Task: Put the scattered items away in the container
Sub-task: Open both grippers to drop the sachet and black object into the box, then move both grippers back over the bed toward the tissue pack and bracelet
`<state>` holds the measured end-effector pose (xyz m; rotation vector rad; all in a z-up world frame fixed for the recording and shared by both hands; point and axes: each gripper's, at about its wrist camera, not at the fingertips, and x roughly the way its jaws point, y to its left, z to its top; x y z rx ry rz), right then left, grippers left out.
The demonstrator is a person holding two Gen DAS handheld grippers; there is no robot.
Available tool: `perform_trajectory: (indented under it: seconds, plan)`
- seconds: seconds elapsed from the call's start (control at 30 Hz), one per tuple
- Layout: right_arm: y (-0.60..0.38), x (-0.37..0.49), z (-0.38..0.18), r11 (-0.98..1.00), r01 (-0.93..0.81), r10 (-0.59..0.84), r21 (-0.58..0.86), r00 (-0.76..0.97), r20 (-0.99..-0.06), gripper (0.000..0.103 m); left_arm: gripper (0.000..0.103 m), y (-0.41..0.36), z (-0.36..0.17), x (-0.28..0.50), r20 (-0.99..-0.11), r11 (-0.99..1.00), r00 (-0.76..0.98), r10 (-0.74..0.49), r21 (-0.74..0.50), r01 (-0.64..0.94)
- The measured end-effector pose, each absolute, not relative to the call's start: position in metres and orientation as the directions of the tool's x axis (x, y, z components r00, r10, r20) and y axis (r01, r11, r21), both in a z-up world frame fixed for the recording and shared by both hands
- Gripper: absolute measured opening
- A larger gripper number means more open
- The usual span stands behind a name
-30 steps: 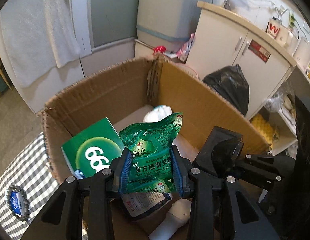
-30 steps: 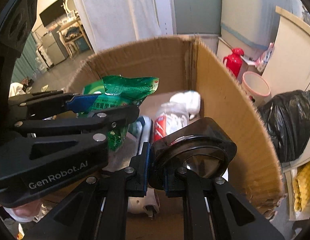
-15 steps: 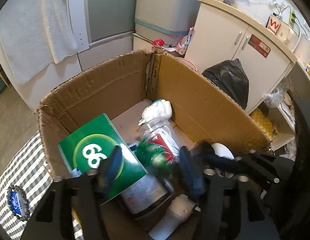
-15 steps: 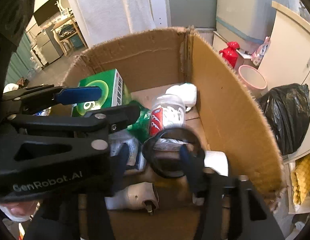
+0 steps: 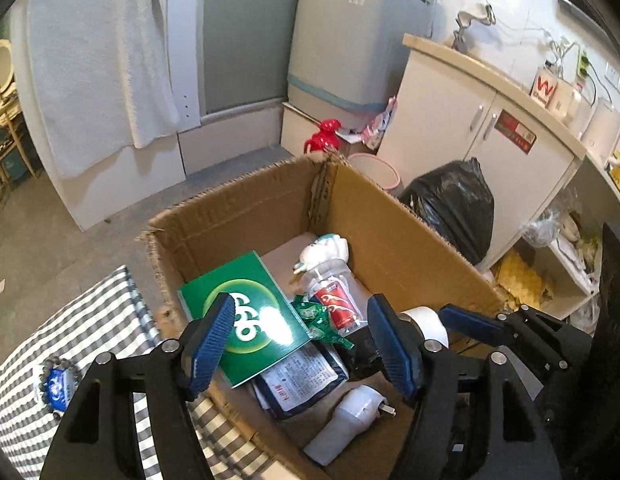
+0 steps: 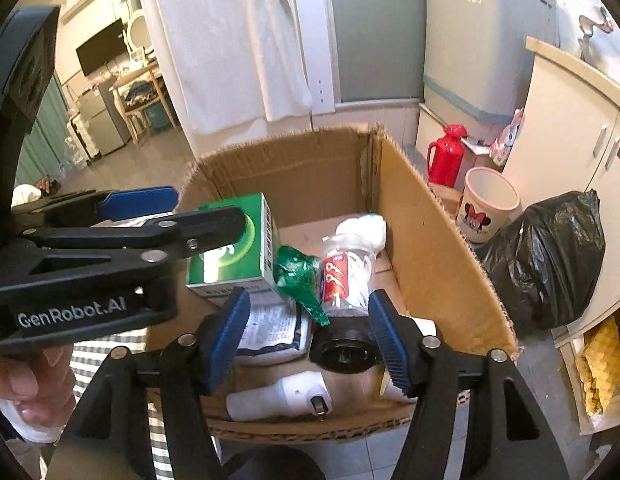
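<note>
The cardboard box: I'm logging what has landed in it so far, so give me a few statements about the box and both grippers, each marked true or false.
1. Both the left gripper and the right gripper are open and hold nothing. True.
2. The green sachet lies inside the cardboard box. True.
3. The green carton lies on the checked cloth outside the box. False: it is inside the box, leaning at its left side.
4. A beaded bracelet rests on the checked cloth. True.
5. The black bin bag is in the box. False: it stands outside, beyond the right wall.
</note>
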<state>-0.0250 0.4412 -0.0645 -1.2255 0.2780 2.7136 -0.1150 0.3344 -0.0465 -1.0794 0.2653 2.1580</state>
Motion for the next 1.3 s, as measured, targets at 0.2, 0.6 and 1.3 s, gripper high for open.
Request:
perform_trajectory:
  seconds: [0.2,0.6,1.3]
  plan:
    - [0.423,-0.015,-0.041,-0.975,-0.199,0.069,0.099,-0.695,-0.716,0.071,0.075,0.301,-0.025,-0.109,-0.732,-0.767,-0.465,0.498,-0.122,-0.630]
    - [0.373,0.000,0.007,-0.984,-0.148,0.071,0.096,-0.830,-0.553,0.097,0.101,0.209,0.019,-0.088,-0.603,-0.867,-0.669,0.436,-0.080,-0.492]
    - [0.271,-0.010,0.041,-0.995,0.048,-0.080,0.086,-0.907,-0.414,0.103,0.103,0.054,0.066,-0.049,-0.430,-0.989,-0.891,0.144,-0.033,-0.144]
